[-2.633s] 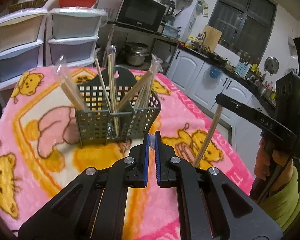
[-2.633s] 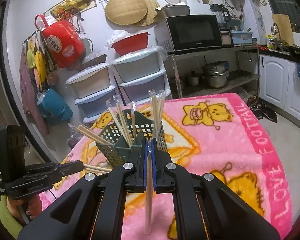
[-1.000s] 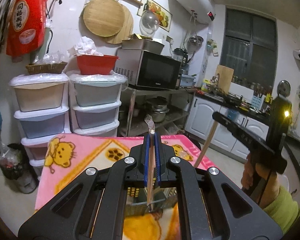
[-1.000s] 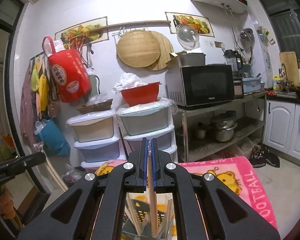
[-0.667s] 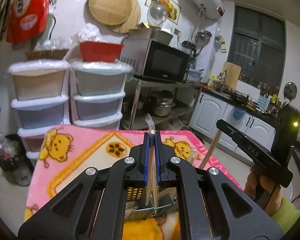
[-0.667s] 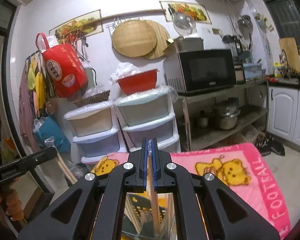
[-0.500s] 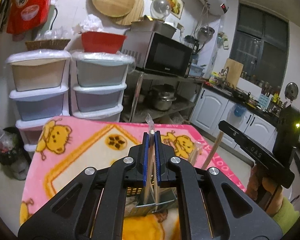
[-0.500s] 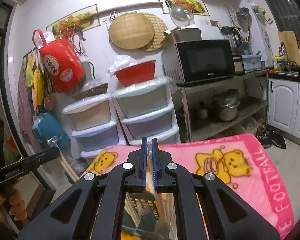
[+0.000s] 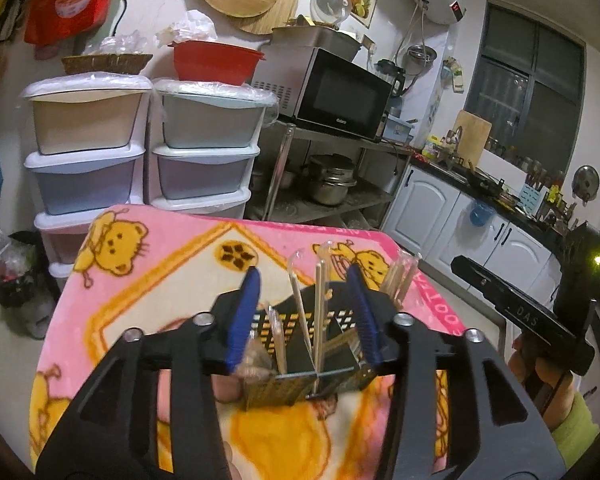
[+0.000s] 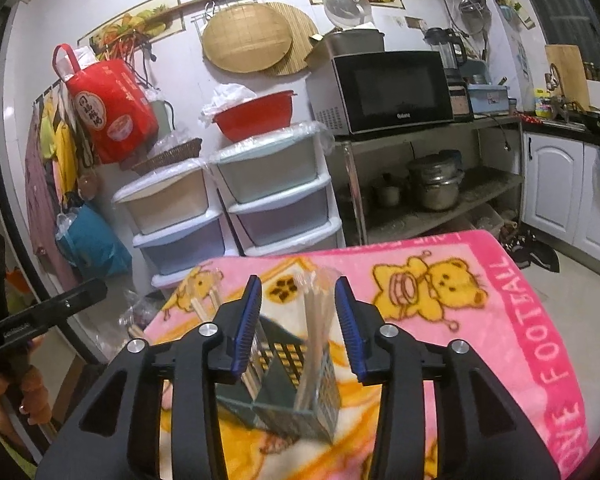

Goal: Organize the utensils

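Dim warm indoor light; dark fisheye vignette bends both views' edges. Right view's near dark-green slotted plastic utensil caddy [image 10: 296, 376] motion-blurred (left view sharper).

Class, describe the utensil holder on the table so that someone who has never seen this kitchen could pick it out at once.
Start at the table covered by the pink cartoon-bear blanket, in front of the stacked plastic drawers. On it stands the dark grey-green utensil basket, seen between the fingers of each open tool. It alone has perforated grid walls and inner dividers, with wrapped wooden chopsticks standing up in its compartments.
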The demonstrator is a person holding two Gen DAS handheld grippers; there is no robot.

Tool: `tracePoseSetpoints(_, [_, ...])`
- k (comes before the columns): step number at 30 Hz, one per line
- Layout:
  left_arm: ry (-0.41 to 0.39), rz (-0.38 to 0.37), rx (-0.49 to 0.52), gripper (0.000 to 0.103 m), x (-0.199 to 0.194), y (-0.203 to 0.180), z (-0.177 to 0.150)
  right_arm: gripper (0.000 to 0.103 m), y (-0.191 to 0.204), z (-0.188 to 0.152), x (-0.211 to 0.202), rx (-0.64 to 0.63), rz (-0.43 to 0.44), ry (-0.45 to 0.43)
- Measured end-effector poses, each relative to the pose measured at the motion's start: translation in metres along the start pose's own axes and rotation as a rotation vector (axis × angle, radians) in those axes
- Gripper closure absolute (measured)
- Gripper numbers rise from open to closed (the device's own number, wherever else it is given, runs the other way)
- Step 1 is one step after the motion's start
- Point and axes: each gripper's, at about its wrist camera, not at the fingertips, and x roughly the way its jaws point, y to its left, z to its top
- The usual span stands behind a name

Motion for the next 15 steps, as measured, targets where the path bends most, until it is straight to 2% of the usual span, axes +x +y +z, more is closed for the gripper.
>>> tracePoseSetpoints(2, [-0.006,-0.002,-0.005,0.056,-0.005,0.000,-0.004,0.061,-0.002,-0.006,-0.005,-0.005,-0.009,0.010])
tracePoseSetpoints(4, [-0.014,-0.003,-0.008,0.046,-0.011,0.000,-0.007,0.060,-0.003,-0.011,-0.010,-0.010,-0.019,0.023])
tracePoseSetpoints(7, [-0.012,-0.002,-0.004,0.039,-0.019,0.000,-0.014,0.056,-0.006,-0.020,-0.018,-0.017,-0.024,0.042])
tracePoseSetpoints(15, [0.036,-0.008,-0.013,0.016,-0.026,-0.006,-0.048,0.046,-0.007,-0.045,-0.039,-0.026,-0.031,0.077])
